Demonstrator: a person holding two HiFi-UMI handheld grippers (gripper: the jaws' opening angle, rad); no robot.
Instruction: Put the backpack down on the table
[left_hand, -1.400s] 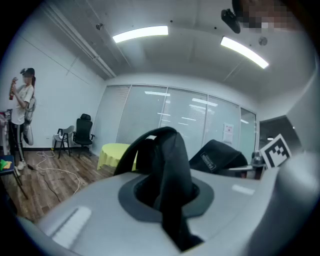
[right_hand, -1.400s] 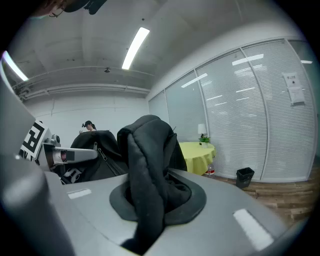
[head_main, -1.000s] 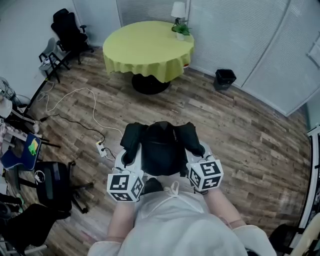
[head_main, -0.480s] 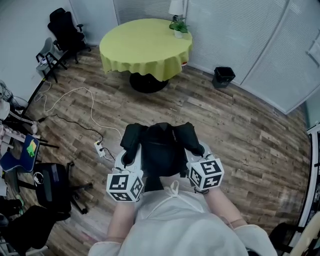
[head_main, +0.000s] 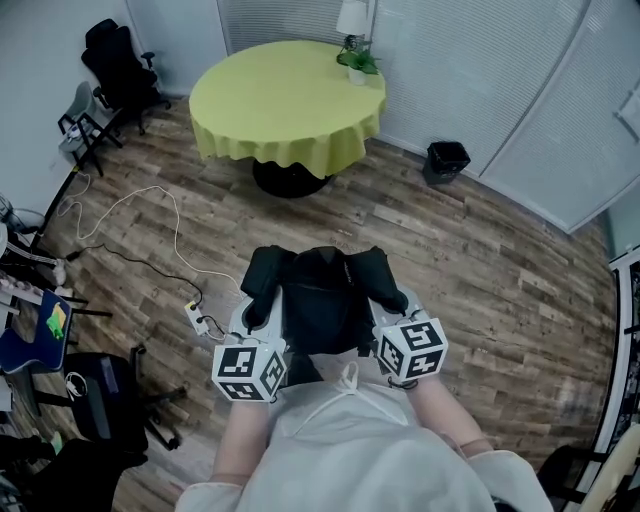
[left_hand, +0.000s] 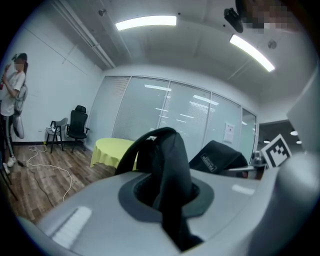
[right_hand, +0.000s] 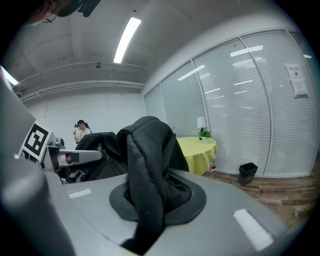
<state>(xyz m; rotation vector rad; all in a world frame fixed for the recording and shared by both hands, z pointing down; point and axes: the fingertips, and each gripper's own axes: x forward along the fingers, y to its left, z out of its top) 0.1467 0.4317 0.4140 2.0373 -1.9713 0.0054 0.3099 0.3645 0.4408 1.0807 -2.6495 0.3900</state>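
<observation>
The left gripper (head_main: 252, 320) and right gripper (head_main: 394, 306) stay clamped on the shoulder straps (left_hand: 167, 170) of the black backpack (head_main: 320, 300), which hangs mid-frame. Since a second ago, the yellow table (head_main: 288, 95) at the top has drifted left, and the power strip (head_main: 196, 319) has slid lower.

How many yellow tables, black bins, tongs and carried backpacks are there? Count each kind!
Yellow table: 1
Black bin: 1
Tongs: 2, the left tongs and the right tongs
Carried backpack: 1
Total: 5
</observation>
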